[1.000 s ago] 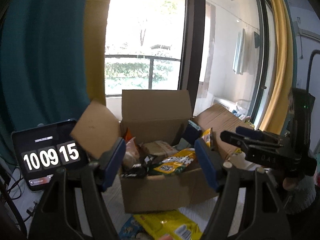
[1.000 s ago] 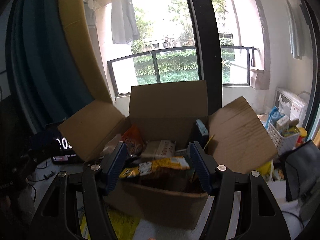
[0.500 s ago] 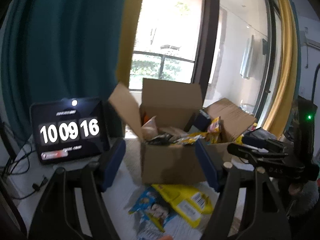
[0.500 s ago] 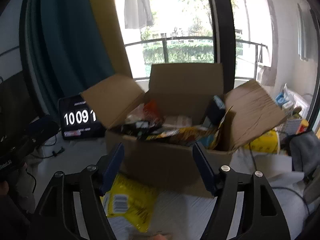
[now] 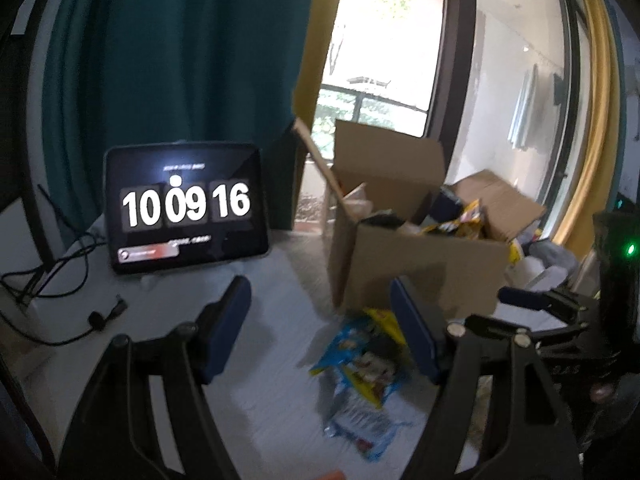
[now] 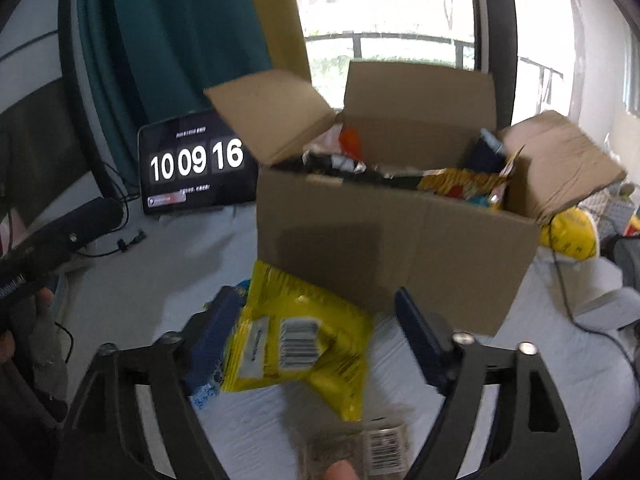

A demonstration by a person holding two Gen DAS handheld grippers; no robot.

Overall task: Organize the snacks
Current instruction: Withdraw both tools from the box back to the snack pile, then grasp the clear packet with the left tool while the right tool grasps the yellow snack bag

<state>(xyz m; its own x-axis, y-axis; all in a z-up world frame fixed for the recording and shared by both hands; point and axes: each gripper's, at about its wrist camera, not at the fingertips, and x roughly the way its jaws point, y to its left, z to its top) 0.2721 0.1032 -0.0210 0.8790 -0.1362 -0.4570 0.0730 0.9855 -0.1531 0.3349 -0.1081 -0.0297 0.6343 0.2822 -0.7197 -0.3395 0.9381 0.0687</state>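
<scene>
An open cardboard box [image 6: 400, 232] stuffed with snack packets stands on the white table [image 6: 168, 280]. In front of it lies a yellow snack bag [image 6: 304, 332], barcode side up, on top of a blue packet [image 6: 204, 392]. My right gripper [image 6: 320, 340] hangs over the yellow bag, which sits between its blue pads; the jaws are opening and do not press on it. My left gripper [image 5: 320, 328] is open above the table left of the box [image 5: 420, 264], with the blue packet [image 5: 360, 364] beside its right finger.
A tablet [image 5: 184, 208] showing a clock stands at the left with cables [image 5: 60, 280] around it. A small barcoded packet [image 6: 360, 452] lies at the near edge. A yellow bag [image 6: 568, 232] and clutter lie right of the box. Curtains and a window are behind.
Both grippers have sunk from level with the box's open top to the table in front of it. The right jaws have spread wider. The loose packets on the table have come into view.
</scene>
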